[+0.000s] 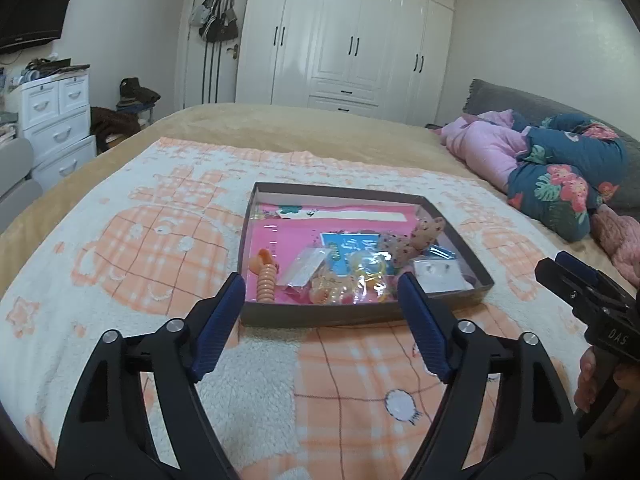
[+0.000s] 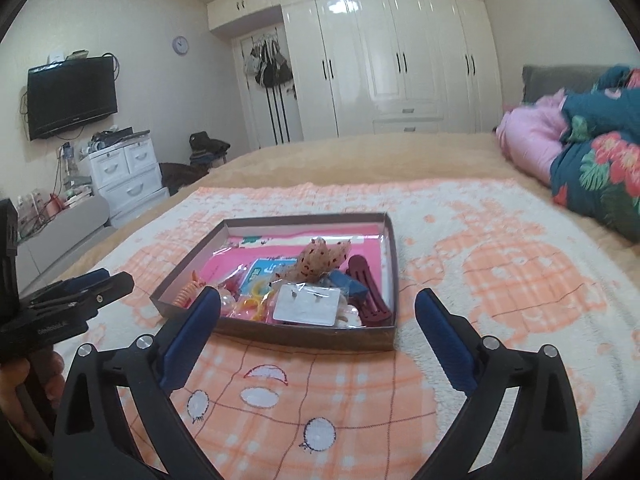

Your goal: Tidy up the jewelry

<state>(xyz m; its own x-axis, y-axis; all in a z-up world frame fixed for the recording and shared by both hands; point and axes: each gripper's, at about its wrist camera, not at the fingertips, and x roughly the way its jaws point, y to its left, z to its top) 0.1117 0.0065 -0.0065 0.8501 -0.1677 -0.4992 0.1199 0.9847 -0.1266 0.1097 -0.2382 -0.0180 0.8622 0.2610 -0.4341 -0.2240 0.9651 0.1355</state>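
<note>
A shallow brown box [image 1: 320,314] [image 2: 304,334] with a pink lining lies on the bed. In it are an orange spiral hair tie [image 1: 266,282] [image 2: 186,294], a white earring card [image 1: 438,276] [image 2: 308,304], a dark red hair clip [image 2: 366,284], a spotted bow [image 1: 416,238] [image 2: 324,258], a blue card [image 1: 352,246] and clear bags. My left gripper [image 1: 320,284] [image 2: 104,280] hovers just short of the box's near wall, open and empty. My right gripper [image 2: 319,296] [image 1: 568,268] stands to its right, open wide, holding nothing.
An orange-and-white fleece blanket [image 1: 120,260] covers the bed under the box. A pink and floral quilt pile [image 1: 560,172] [image 2: 592,160] lies at the right. White drawers [image 1: 56,120] and a wall television [image 2: 72,96] stand left of the bed, a wardrobe [image 1: 340,40] beyond it.
</note>
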